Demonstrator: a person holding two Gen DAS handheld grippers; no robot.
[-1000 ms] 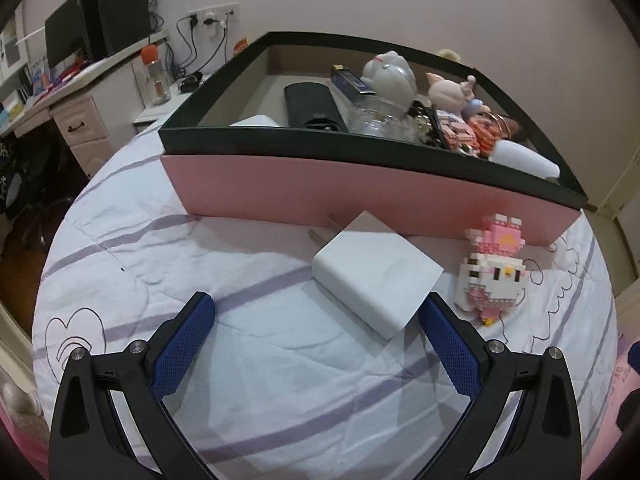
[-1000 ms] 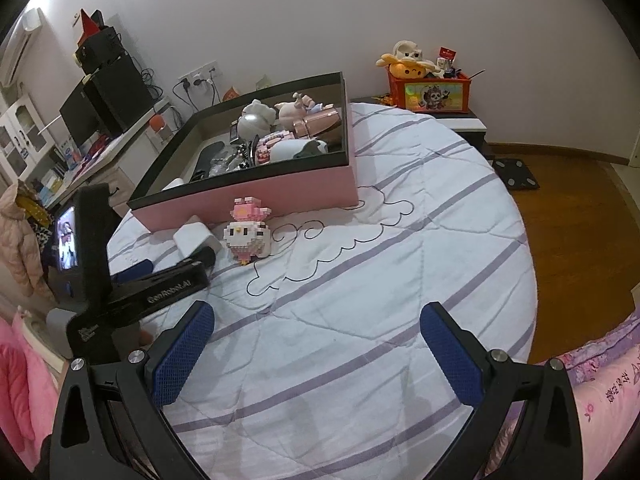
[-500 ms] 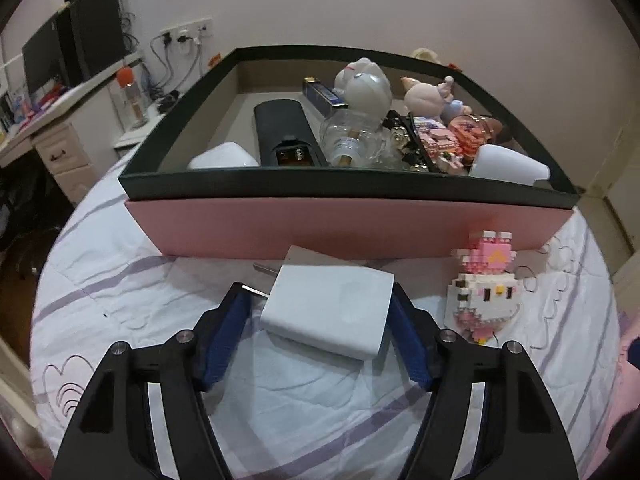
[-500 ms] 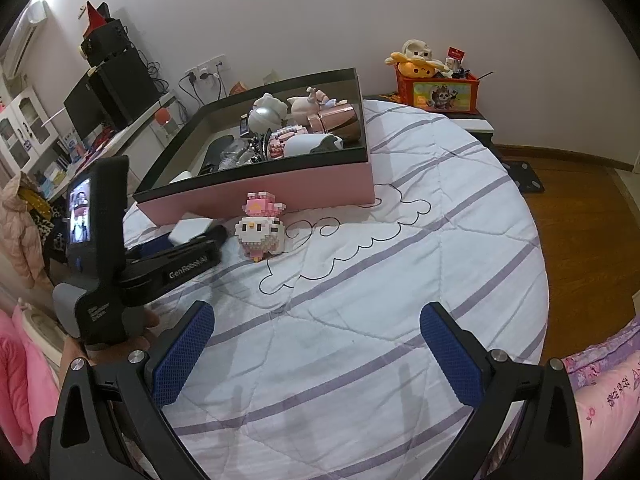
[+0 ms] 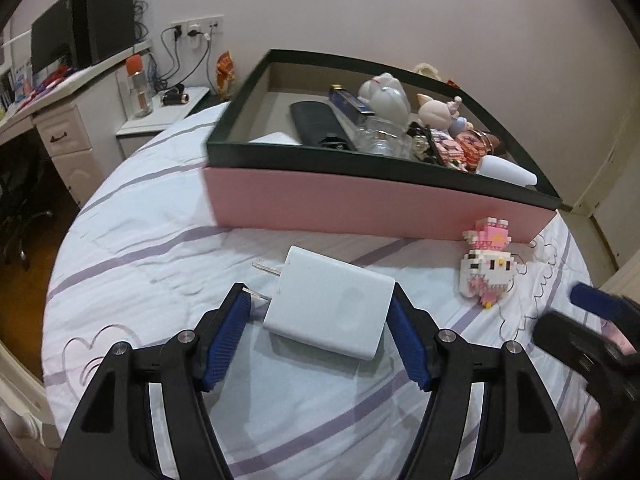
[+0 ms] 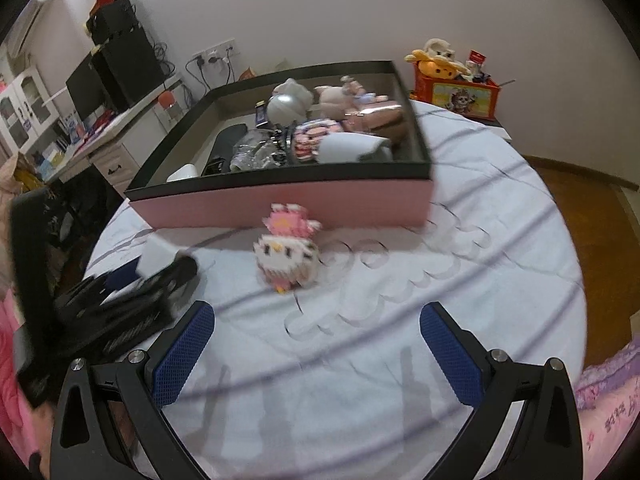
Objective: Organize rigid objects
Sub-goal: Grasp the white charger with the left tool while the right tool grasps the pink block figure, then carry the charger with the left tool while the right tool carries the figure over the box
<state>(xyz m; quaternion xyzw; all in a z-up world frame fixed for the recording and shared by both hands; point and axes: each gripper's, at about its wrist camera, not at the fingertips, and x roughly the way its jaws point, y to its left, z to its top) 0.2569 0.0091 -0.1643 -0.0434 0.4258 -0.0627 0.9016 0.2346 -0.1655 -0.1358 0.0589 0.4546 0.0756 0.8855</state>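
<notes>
One label, perhaps lettering (blurred, unreadable), on left gripper (image 6: 132, 280) clamping charger (image 5: 328, 308).

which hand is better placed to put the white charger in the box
Left: its hand-held gripper already has the charger between its pads, facing the box. The right hand-held gripper is open, nearer the block toy.

A desk (image 5: 48, 120) stands at the left with a dark monitor (image 5: 52, 40) and a speaker (image 5: 108, 20) on it. Cables hang from a wall socket (image 5: 198, 30). An orange-capped bottle (image 5: 138, 86) sits on a low side table (image 5: 168, 112). Past the bed, a red toy box (image 6: 456, 94) holds plush toys (contents blurred). Wooden floor (image 6: 584, 188) shows at the right.
</notes>
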